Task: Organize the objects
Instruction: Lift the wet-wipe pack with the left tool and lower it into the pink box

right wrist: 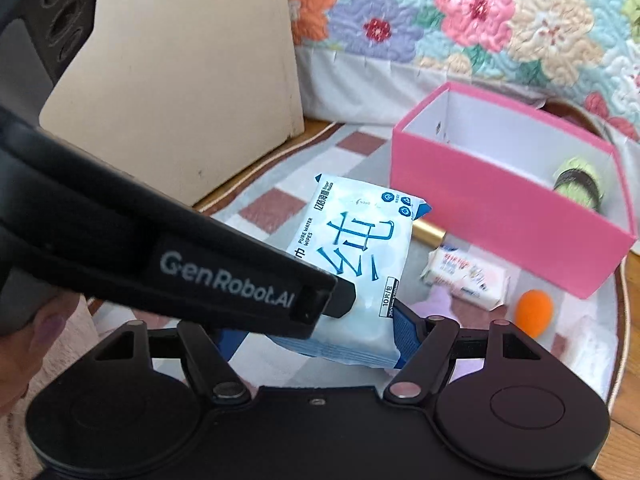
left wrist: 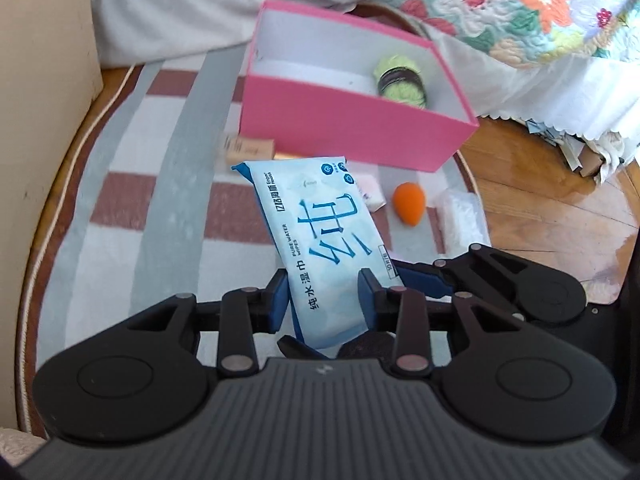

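My left gripper (left wrist: pixel 323 294) is shut on a light blue pack of wet wipes (left wrist: pixel 320 240) and holds it above the striped rug, short of the pink box (left wrist: pixel 352 124). The pack also shows in the right wrist view (right wrist: pixel 356 256), with the left gripper's black body across it. My right gripper (right wrist: pixel 320 344) sits just behind the pack with its jaws spread wide; its blue pads flank the pack's near end. A green-lidded jar (left wrist: pixel 402 80) lies inside the box.
On the rug lie an orange sponge egg (left wrist: pixel 409 203), a small tissue pack (right wrist: pixel 466 276), a clear plastic packet (left wrist: pixel 460 216), a tan box (left wrist: pixel 246 150) and a gold item (right wrist: pixel 428 234). A floral quilt (left wrist: pixel 480 4) hangs behind. A beige cabinet (right wrist: pixel 192 80) stands left.
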Motion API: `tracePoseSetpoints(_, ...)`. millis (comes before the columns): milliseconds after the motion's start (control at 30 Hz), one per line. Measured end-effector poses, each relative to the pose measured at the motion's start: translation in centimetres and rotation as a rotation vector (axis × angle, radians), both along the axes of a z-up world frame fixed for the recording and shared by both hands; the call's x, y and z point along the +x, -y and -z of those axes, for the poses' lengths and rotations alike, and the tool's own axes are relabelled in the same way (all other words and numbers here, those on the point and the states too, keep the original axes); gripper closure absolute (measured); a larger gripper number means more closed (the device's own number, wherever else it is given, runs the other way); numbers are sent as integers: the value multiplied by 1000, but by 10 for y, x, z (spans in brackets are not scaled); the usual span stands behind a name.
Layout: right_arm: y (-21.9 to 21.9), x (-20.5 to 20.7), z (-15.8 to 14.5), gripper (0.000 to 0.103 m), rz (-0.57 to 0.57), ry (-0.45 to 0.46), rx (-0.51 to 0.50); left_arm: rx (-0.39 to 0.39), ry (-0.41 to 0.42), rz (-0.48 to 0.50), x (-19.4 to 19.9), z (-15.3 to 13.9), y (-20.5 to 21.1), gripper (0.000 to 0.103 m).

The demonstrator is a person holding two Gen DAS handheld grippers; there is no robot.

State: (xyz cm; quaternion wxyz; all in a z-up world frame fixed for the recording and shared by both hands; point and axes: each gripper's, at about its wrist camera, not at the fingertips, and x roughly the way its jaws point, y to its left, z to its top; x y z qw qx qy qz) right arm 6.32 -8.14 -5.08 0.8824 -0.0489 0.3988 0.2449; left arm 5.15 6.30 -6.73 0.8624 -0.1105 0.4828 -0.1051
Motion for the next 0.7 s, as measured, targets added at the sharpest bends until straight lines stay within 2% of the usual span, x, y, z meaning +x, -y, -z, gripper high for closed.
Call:
tracePoseSetpoints(267, 14, -4, -45, 27, 29, 76, -28, -45, 54, 22, 3, -44, 11, 69)
tracePoseSetpoints(400, 19, 0, -55, 27, 46, 139, -39, -64, 77, 45, 9, -63, 14, 69)
tracePoseSetpoints(700, 30, 21, -78, 26, 75, 211, -54, -89, 132, 52, 35, -90, 19, 69)
